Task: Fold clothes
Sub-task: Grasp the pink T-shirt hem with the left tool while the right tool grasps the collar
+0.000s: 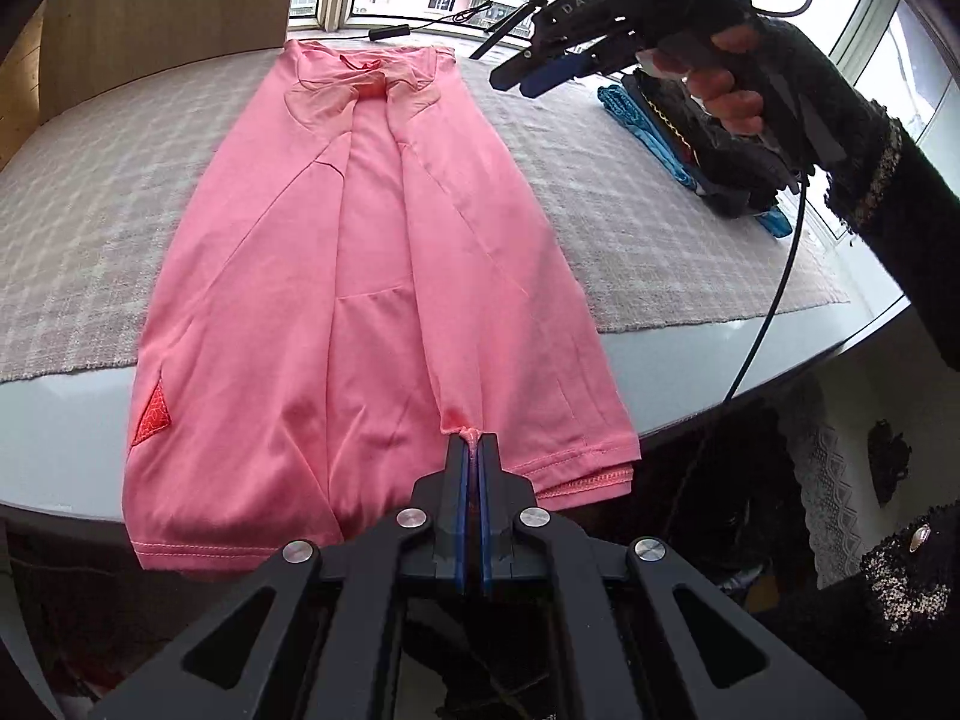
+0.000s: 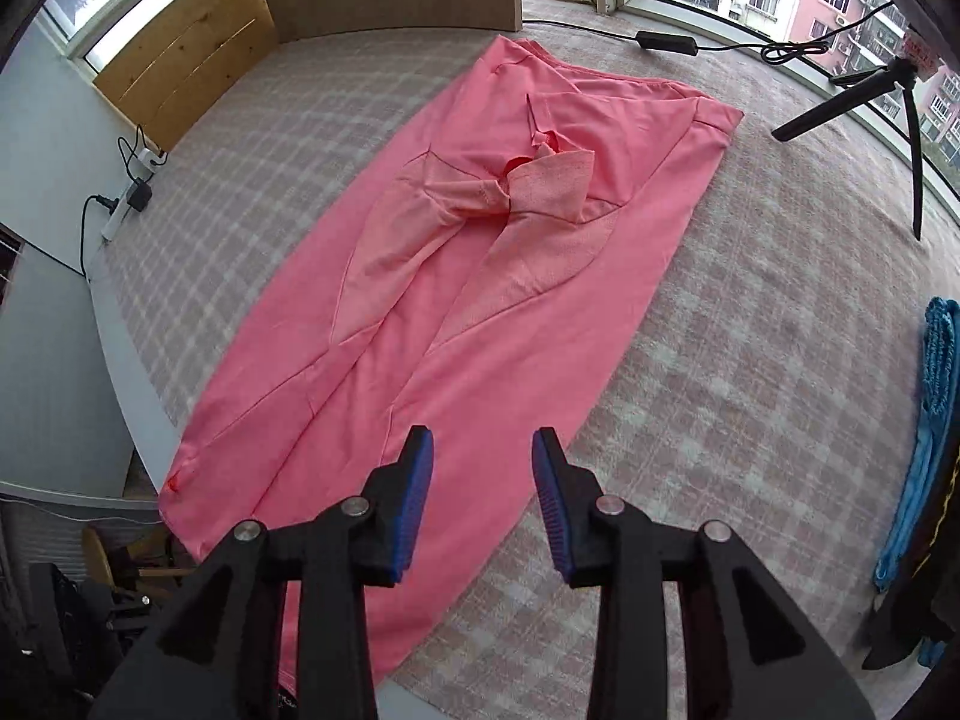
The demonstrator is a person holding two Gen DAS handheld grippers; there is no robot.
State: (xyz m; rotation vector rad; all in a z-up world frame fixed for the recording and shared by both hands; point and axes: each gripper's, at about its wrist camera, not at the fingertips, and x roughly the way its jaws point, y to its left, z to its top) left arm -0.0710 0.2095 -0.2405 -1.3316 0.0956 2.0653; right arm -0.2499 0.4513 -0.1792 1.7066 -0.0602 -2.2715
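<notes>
Pink shirt (image 1: 372,276) lies flat, sides folded inward (hem overhanging, seemingly).

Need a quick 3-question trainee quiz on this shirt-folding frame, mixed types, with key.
1. True or false: the left gripper is shut on the pink shirt's near hem.
2. Is anything between the right gripper's pads?
A. the shirt
B. a cable
C. nothing
3. Fill in: right of the shirt, on the checked cloth, sits a pile of folded ____.

Key: 1 true; 2 C; 3 clothes.
</notes>
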